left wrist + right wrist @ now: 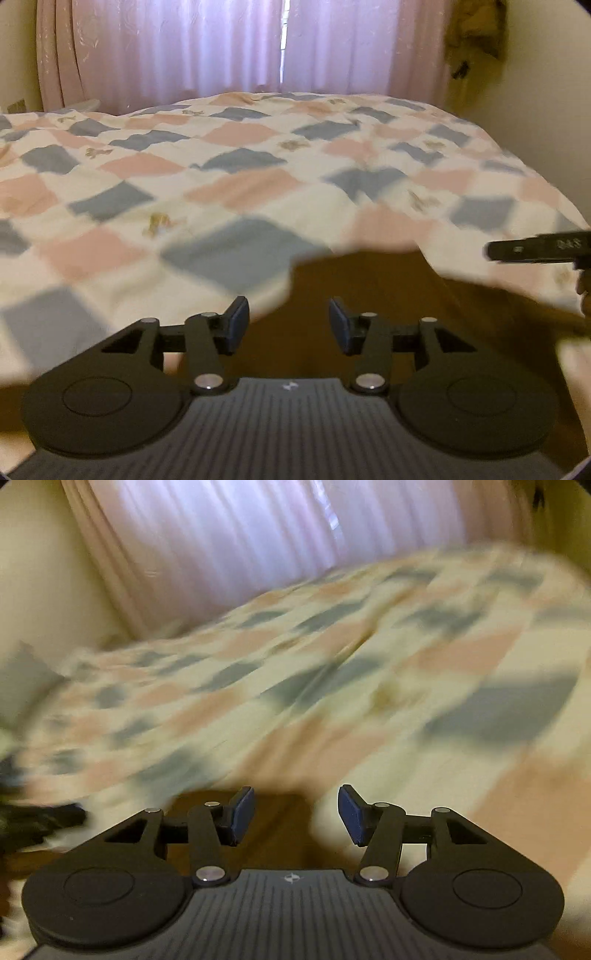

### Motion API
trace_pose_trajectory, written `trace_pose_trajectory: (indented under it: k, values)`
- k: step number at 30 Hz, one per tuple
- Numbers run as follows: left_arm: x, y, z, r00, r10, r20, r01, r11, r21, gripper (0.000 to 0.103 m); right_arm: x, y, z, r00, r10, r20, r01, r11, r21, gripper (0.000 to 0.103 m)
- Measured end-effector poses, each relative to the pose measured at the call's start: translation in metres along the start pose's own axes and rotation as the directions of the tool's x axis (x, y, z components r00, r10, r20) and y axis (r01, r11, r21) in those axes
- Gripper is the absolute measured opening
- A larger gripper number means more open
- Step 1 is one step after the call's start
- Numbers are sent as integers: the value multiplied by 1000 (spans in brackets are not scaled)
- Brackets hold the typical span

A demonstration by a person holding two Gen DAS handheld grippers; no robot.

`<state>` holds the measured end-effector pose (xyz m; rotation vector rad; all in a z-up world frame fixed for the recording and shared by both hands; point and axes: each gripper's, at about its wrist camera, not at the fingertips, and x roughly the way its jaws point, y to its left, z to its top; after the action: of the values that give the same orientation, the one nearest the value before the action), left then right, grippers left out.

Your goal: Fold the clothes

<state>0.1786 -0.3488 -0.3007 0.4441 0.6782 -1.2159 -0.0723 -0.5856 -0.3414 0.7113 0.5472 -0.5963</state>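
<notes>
Just ahead of my left gripper (289,325), the brown garment (369,295) lies on the checked bed cover (221,166). Both grippers stand spread, holding nothing. My right gripper (296,814) looks equally near, though blur hides detail.

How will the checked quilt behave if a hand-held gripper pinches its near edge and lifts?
The checked quilt is probably floppy: its surface wrinkles and its near edge droops over the bed side. It looks puffy, so likely bulky yet light. It would likely drag rather than slide, since it covers the whole bed.
</notes>
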Motion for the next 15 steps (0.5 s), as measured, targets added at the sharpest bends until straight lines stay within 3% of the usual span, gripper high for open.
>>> trace_pose_trajectory:
  k: [2, 5, 8, 10, 12, 13, 14, 15]
  values:
    - [-36, -8, -38, 998, 51, -48, -50, 998, 24, 43, -21, 12, -40, 993, 50, -104, -48, 999, 18, 42]
    - [-75, 8, -91, 974, 157, -164, -166, 985, -43, 39, -46, 33, -104, 960, 63, -272, -62, 998, 14, 36]
    - [-111, 56, -124, 915, 311, -257, -339, 938, -75, 36, -55, 47, -145, 927, 82, -365, -60, 996, 70, 35]
    - [-131, 94, -137, 868, 401, -292, -437, 896, -71, 32, -59, 59, -165, 910, 86, -405, -53, 994, 91, 35]
    - [-151, 141, -141, 851, 431, -300, -492, 853, -171, 32, -58, 76, -172, 907, 102, -409, -65, 993, 102, 36]
    - [-160, 165, -142, 852, 434, -291, -506, 827, -246, 39, -56, 85, -174, 906, 107, -410, -68, 992, 108, 36]
    - [-171, 192, -144, 859, 436, -269, -509, 785, -353, 43, -53, 93, -174, 909, 105, -404, -65, 992, 109, 38]
    - [-181, 221, -145, 864, 439, -245, -502, 733, -458, 53, -49, 102, -174, 913, 98, -396, -59, 992, 109, 40]
